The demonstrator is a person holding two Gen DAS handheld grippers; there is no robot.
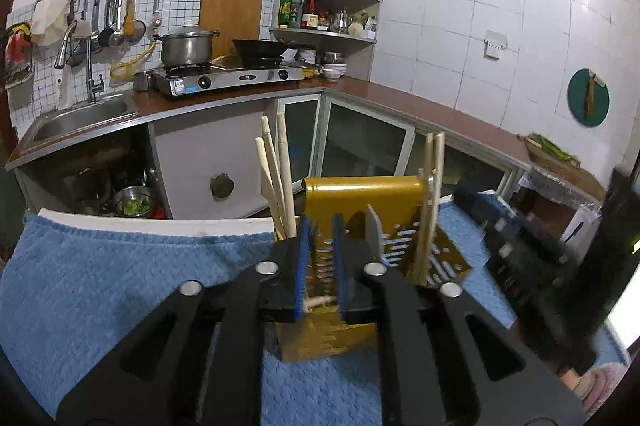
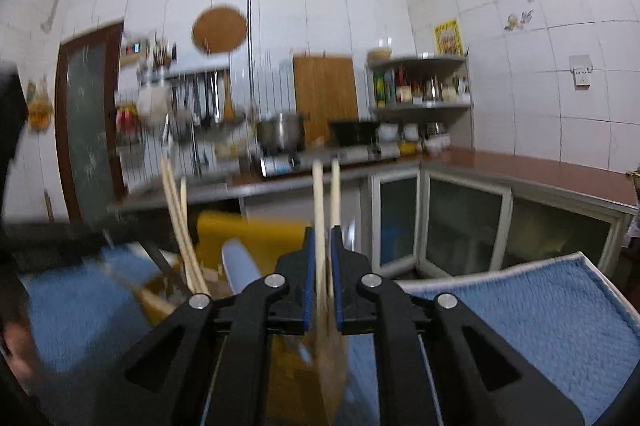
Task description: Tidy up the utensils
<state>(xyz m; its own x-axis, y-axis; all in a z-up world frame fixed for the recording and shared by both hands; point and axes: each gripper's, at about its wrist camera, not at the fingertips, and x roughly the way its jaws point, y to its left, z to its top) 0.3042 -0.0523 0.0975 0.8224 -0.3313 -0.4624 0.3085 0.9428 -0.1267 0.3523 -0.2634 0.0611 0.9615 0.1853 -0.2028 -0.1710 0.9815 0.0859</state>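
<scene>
A gold slotted utensil holder [image 1: 360, 198] stands on a blue towel [image 1: 120, 286]. Pale wooden chopsticks [image 1: 276, 178] lean in its left part and a second pair [image 1: 434, 178] in its right, with a grey handle [image 1: 374, 230] between them. My left gripper [image 1: 322, 226] is open, its blue pads either side of the holder's near slotted wall. In the right wrist view my right gripper [image 2: 322, 232] is open around two upright chopsticks [image 2: 318, 194], whose lower ends blur down into the holder [image 2: 256, 230]. More chopsticks [image 2: 176, 218] and a light blue handle [image 2: 240, 266] stand to the left.
The towel [image 2: 520, 306] covers a white table [image 1: 160, 222]. Beyond it are a sink [image 1: 80, 114], a gas stove [image 1: 232, 78] with a pot and a wok, a corner shelf [image 1: 324, 34] and a brown counter [image 1: 420, 102]. A blurred black tool body [image 1: 520, 254] is close on the right.
</scene>
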